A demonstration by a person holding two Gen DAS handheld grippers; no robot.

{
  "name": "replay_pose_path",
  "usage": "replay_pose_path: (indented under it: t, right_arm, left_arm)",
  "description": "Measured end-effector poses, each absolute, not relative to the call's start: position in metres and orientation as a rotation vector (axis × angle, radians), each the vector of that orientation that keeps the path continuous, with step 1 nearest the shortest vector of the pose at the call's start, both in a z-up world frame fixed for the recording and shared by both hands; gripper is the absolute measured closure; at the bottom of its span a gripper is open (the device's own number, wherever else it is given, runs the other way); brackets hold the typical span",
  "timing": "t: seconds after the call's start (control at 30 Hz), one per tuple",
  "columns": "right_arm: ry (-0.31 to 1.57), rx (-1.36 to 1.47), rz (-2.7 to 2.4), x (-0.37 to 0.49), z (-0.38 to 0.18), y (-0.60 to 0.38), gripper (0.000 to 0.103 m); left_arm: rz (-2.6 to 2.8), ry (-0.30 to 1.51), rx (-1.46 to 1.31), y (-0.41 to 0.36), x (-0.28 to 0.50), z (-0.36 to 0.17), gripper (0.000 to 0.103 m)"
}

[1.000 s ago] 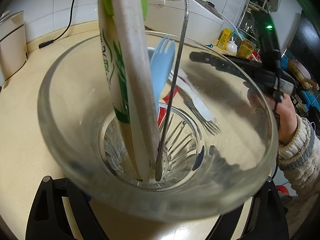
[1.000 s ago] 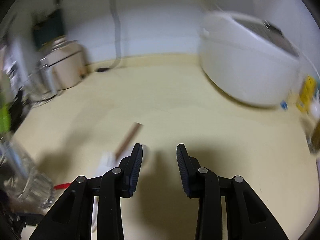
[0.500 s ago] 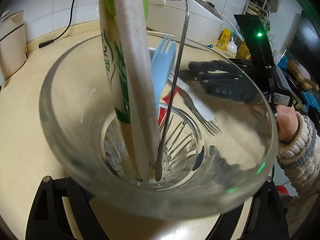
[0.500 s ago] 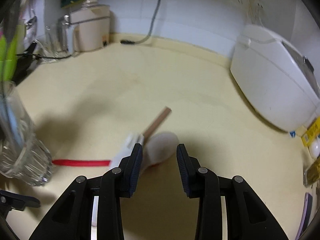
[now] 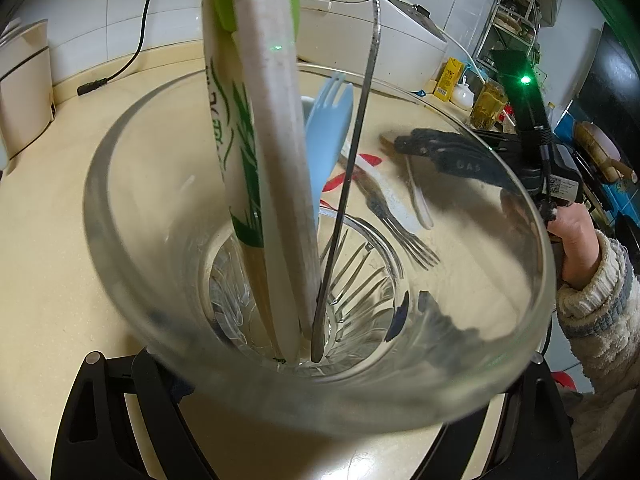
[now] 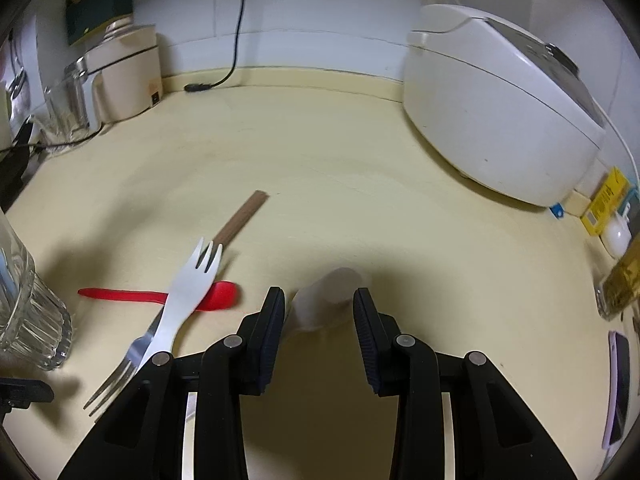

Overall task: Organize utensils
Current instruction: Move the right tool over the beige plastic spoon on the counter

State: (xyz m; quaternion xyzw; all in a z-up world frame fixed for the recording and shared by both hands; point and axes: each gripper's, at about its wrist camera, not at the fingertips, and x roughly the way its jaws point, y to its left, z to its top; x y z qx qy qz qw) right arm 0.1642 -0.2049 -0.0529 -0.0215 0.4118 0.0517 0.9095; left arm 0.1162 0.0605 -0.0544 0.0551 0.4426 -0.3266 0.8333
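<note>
1. The left tongs grip a clear glass cup; the black fingers sit on either side of its base, at 7 and 5 o'clock in the left wrist view.
2. Inside the glass cup stand a paper-wrapped chopstick pack, a blue plastic spork and a metal utensil handle, all leaning toward 12 o'clock.
3. The right tongs are open and hold nothing. A translucent white spoon lies on the counter between the fingertips, its bowl toward 12 o'clock; contact with the pads cannot be determined.
4. At 10 o'clock from the right tongs lies a white plastic spork, crossing over a red plastic spoon.
5. A metal fork lies partly under the spork, tines toward 7 o'clock.
6. A brown chopstick extends from the spork's tines toward 1 o'clock.
7. A white rice cooker stands at 2 o'clock, well apart from the utensils.
</note>
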Motion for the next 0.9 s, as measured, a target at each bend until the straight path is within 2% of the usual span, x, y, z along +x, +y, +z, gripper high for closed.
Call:
replay_pose_path:
  t: [0.3,0.5,0.9]
  right_arm:
    - [0.824,0.068,0.044,0.161,-0.048,-0.228,0.067]
    - [0.699,-0.071,0.168,0.142,-0.032,-0.192,0.067]
    - [0.834,-0.303,0.274,0.138,-0.053,-0.145,0.067]
  left_arm:
    - [-0.685,0.937,0.132,0.056,0.114,-0.052,0.013]
    - [-0.678,0.937,0.146,0.047,0.114,-0.052,0.013]
    - [-0.688,0.939,0.125,0.044,0.118,-0.053,0.013]
